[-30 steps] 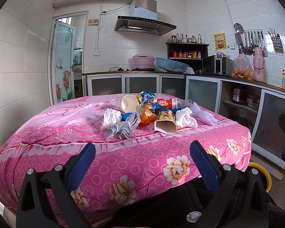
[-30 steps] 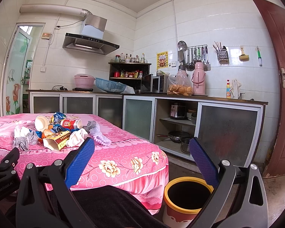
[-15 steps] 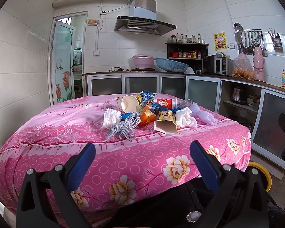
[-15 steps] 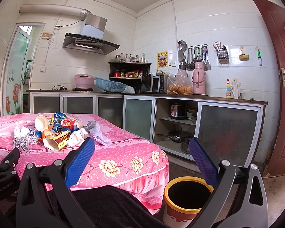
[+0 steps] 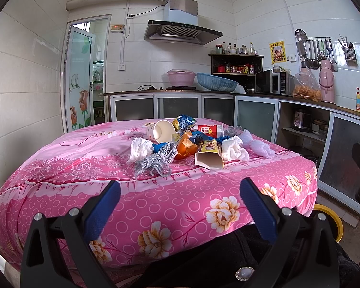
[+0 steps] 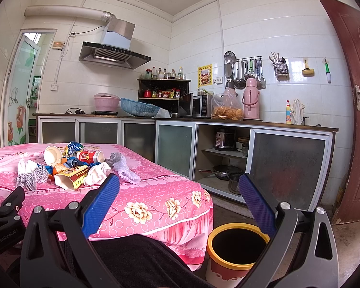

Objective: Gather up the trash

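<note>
A pile of trash lies on the pink flowered tablecloth [image 5: 170, 196]: a white paper cup [image 5: 161, 131], crumpled tissues [image 5: 139, 148], an open yellow carton [image 5: 209, 154], an orange wrapper [image 5: 185, 146], a red-and-white tube [image 5: 209, 129] and grey netting [image 5: 156, 162]. The pile also shows in the right wrist view [image 6: 69, 165]. My left gripper [image 5: 180, 206] is open and empty, well short of the pile. My right gripper [image 6: 178, 199] is open and empty, to the right of the table. A yellow-rimmed trash bin [image 6: 235, 252] stands on the floor below it.
Kitchen counters with cabinets [image 6: 175, 148] run along the back and right walls. An open shelf holds a rice cooker [image 6: 225, 139] and pans. A brown door [image 6: 352, 110] stands at the far right. A dark garment [image 5: 204, 259] lies under both grippers.
</note>
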Tool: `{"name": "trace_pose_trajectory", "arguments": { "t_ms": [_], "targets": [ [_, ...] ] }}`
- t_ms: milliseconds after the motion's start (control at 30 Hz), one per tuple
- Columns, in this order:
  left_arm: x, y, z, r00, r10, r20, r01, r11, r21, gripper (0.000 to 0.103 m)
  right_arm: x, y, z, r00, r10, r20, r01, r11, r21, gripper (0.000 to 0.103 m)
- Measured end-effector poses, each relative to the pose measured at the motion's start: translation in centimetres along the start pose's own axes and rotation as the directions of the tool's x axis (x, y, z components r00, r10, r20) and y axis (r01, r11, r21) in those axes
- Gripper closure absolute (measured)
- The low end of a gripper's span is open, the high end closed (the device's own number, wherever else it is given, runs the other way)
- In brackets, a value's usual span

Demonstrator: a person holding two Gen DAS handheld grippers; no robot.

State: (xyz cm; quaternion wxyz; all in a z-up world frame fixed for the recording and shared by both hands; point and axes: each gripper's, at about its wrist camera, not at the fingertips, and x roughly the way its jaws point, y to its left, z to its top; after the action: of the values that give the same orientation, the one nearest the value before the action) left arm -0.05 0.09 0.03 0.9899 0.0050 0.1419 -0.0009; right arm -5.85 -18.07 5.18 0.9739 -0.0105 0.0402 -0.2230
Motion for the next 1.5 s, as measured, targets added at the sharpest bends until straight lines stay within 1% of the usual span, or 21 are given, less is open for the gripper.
{"name": "trace_pose_trajectory", "arguments": {
  "t_ms": [1500],
  "targets": [
    [-0.09, -0.25, 0.26, 1.0, 0.001, 0.004, -0.001, 1.0, 0.002, 0.007, -0.22, -0.45, -0.13, 1.0, -0.004, 0.002, 0.004, 1.0, 0.007, 0.008]
  ]
}}
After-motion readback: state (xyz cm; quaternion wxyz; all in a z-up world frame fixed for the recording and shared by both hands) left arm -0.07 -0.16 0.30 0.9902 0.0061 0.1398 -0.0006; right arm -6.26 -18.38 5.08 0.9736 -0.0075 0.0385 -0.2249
